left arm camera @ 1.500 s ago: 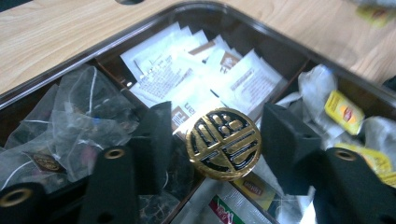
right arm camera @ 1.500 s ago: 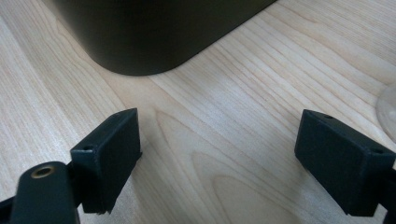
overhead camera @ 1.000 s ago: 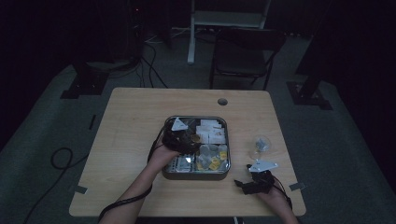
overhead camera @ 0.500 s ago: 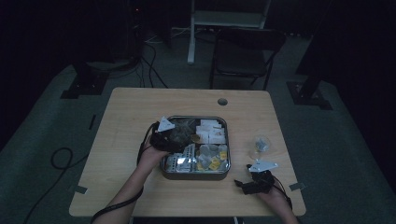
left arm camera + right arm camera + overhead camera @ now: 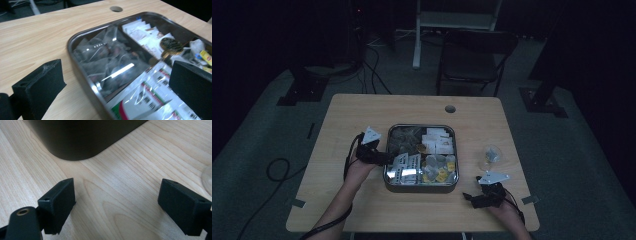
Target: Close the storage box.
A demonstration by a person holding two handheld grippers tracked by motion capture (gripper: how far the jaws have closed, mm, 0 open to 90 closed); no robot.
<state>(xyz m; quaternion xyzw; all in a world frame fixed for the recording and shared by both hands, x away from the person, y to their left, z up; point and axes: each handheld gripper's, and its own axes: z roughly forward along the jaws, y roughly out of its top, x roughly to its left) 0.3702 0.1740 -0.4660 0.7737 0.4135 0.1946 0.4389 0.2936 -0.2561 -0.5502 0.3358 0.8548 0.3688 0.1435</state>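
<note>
1. Since the earlier frames your left claw point(image 5: 384, 158) has backed out of the tray and now sits at its left rim, jaws wide apart and empty; your right claw point(image 5: 470, 198) has stayed low on the desk point(image 5: 362, 110) near its front right corner, jaws likewise apart with nothing between them.
2. Largest on the desk is the metal compartment tray point(image 5: 420, 184), in the middle. Its far-left compartment holds clear tea-bag sachets point(image 5: 105, 58), the near-left one glossy printed packets point(image 5: 152, 97), the far-right one white paper sachets point(image 5: 437, 141), and the near-right one small grey and yellow pieces point(image 5: 438, 169).
3. By my reading you are between picks: the left claw is lined up over the tray's near-left side, with the clear sachets dead ahead.
4. Your next move calls for dipping over the rim and closing on a single sachet; the slick film could slip or bring a neighbour along.
5. A small clear glass point(image 5: 490, 155) stands right of the tray, just beyond your right claw; mind it if that hand moves forward.
6. A cable hole point(image 5: 450, 108) lies behind the tray, well out of the way.
</note>
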